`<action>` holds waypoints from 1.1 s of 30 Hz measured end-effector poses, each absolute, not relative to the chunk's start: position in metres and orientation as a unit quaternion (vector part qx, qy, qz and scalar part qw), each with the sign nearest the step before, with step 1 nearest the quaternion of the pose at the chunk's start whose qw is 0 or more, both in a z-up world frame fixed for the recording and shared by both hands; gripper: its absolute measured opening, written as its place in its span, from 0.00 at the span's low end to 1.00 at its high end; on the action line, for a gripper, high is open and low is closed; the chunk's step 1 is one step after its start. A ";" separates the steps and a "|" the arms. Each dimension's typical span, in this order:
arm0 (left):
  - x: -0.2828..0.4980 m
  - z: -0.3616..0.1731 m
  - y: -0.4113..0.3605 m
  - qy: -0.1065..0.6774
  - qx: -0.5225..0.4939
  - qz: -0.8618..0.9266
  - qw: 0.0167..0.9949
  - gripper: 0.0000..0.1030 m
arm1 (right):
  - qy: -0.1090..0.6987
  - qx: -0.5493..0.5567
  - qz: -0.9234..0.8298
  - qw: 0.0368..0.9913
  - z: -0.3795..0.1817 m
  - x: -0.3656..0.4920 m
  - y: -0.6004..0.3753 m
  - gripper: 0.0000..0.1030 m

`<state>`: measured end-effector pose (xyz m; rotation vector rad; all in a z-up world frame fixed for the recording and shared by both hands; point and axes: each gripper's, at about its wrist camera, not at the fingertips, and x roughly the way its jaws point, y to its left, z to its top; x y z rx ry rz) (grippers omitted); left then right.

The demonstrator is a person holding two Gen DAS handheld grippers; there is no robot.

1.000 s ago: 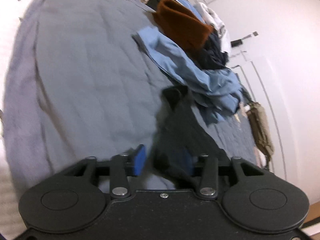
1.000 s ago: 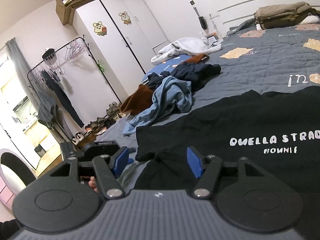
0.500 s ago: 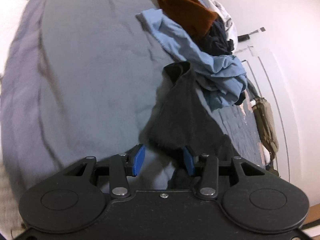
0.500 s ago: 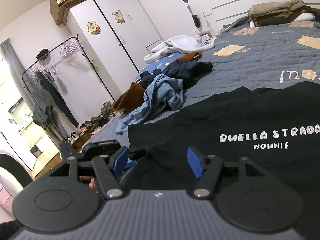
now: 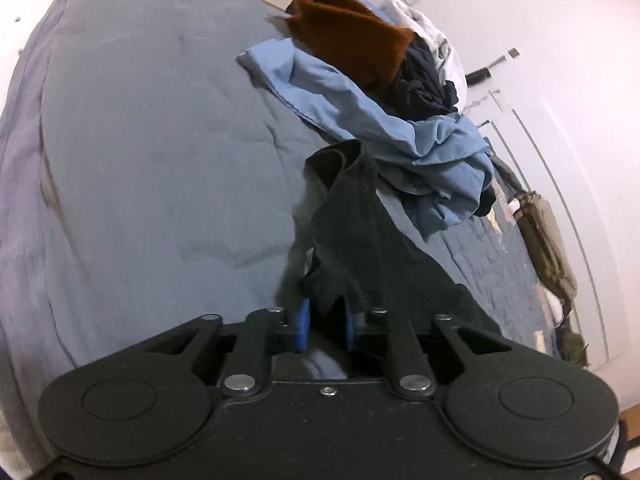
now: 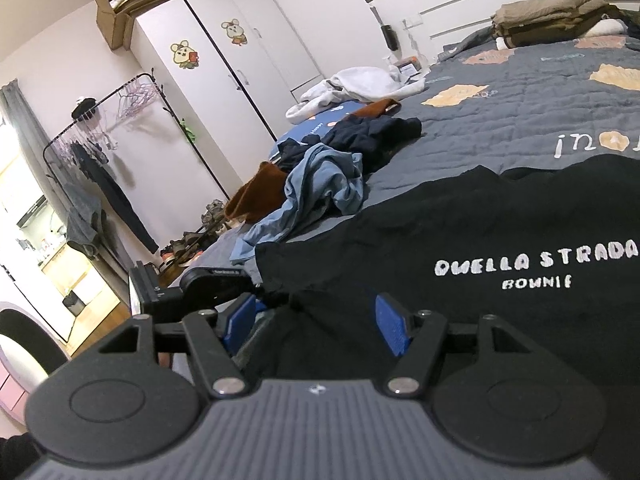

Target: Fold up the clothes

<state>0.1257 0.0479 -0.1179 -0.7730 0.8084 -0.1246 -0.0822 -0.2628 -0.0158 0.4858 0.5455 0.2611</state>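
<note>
A black T-shirt (image 6: 500, 216) with white lettering lies spread on the grey quilt. In the left wrist view its corner (image 5: 352, 240) rises in a bunched fold into my left gripper (image 5: 326, 328). The jaws are closing, and the blue pads press on the black cloth between them. My right gripper (image 6: 316, 322) hovers low over the shirt's near edge, jaws wide open, with dark cloth lying between the pads but not pinched. The left gripper's black body (image 6: 208, 278) shows just left of it in the right wrist view.
A heap of clothes sits further along the bed: a light blue shirt (image 5: 400, 136), a rust-brown garment (image 5: 352, 44), dark navy cloth (image 6: 368, 132) and a white top (image 6: 360, 84). Folded olive items (image 6: 560, 16) lie at the headboard. A wardrobe (image 6: 224, 64) and clothes rack (image 6: 100, 152) stand beyond.
The left gripper's jaws have narrowed onto the black cloth, and the view has slid slightly across the quilt. The right gripper has stayed in place, still open.
</note>
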 end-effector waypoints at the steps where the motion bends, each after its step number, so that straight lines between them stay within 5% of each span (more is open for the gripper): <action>1: 0.126 -0.116 0.046 0.381 -0.354 -0.059 0.852 0.11 | 0.266 0.238 0.126 0.926 -0.016 -0.083 -0.264 0.64; 13: 0.087 -0.064 -0.051 0.235 -0.007 -0.185 0.954 0.06 | 0.264 0.265 0.116 0.920 -0.019 -0.090 -0.280 0.64; 20: 0.056 -0.082 -0.115 0.236 0.159 -0.298 0.911 0.06 | 0.274 0.276 0.110 0.915 -0.025 -0.096 -0.289 0.64; 27: 0.052 -0.107 -0.128 0.306 0.196 -0.312 0.878 0.12 | 0.275 0.280 0.105 0.914 -0.027 -0.100 -0.296 0.64; 31: 0.054 -0.091 -0.112 0.329 0.127 -0.324 0.878 0.48 | 0.271 0.286 0.101 0.913 -0.025 -0.101 -0.301 0.64; 33: 0.051 -0.080 -0.102 0.329 0.093 -0.327 0.881 0.49 | 0.268 0.290 0.099 0.913 -0.024 -0.101 -0.304 0.64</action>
